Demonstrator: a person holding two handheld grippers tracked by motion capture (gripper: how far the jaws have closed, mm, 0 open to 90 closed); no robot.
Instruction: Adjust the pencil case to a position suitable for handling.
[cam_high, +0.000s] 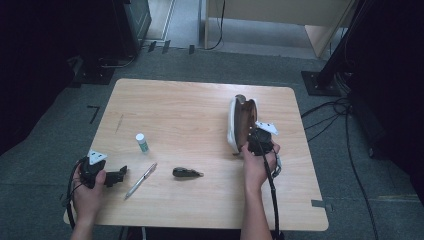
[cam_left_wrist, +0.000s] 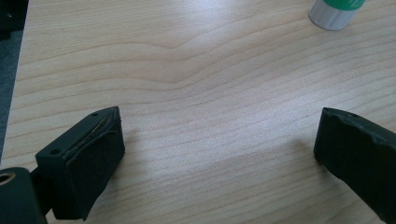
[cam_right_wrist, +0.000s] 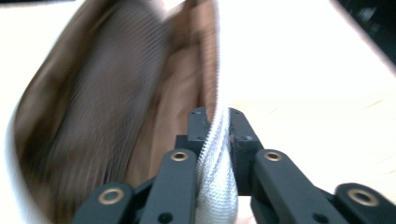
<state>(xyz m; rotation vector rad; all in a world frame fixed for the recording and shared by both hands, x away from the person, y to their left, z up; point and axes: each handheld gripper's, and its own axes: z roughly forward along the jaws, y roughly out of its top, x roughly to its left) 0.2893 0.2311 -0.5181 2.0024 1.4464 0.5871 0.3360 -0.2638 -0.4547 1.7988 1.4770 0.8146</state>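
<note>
**Soft pouch pinched by its rim, left tool idle**

At the left edge of the wooden table (cam_high: 200, 107), the left gripper (cam_high: 119, 176) rests low over bare wood with its jaws spread wide and nothing between them; its own view shows pale, smooth woodgrain and matte black pads (cam_left_wrist: 88, 168). Just beyond it stands a small white glue stick (cam_high: 142, 143) with a green band, a hard round cylinder. Next comes a slim silvery pen (cam_high: 141, 180), lying at a slant, then a small dark rounded object (cam_high: 187, 173) whose make I cannot tell.

Toward the right side of the table is the open pouch (cam_high: 242, 122), white outside, brown inside, propped up with its mouth gaping. The right gripper (cam_high: 256, 138) is clamped shut on the pouch's near rim: in its own view the jaws squeeze a fold of white woven fabric (cam_right_wrist: 212, 163), ribbed and mesh-like, with the brown lining (cam_right_wrist: 107, 107) blurred behind.

The pouch looks light and limp, so it will likely sag and swing from a single pinch. The bunched rim seems the firmest hold; a second grip on the opposite rim would probably keep the mouth open.
</note>
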